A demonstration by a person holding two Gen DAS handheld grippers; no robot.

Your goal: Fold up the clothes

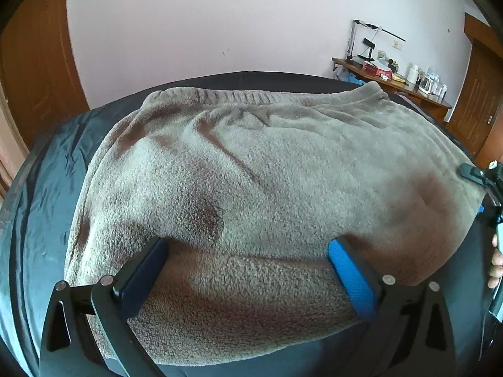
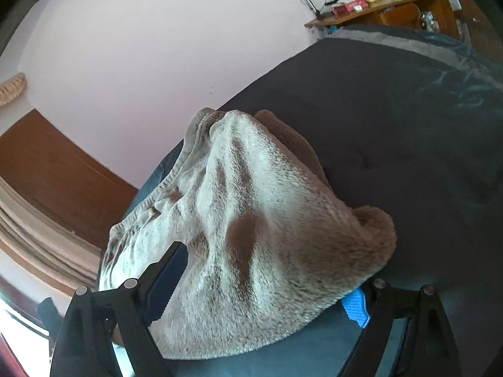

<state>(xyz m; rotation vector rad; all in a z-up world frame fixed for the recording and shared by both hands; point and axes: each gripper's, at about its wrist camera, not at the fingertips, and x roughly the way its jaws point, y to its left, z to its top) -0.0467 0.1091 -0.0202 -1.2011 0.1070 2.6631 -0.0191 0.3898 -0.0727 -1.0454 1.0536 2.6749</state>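
— Any lettering, label or number you can make out?

— None. The red box (image 1: 377, 69) on the wooden desk (image 1: 418, 92) has a pale patch that may be print, but it is far too small and blurred to read.

— And the fleece garment (image 1: 267, 188)?

— No tag or brand showing from either wrist view.

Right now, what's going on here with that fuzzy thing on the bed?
A person is folding a fleecy grey-brown garment spread on a dark bed cover, using two handheld grippers. The left gripper is open, its fingers straddling the near edge. The right gripper is open too, with the cloth bunched between its fingers. Neither has pinched it.
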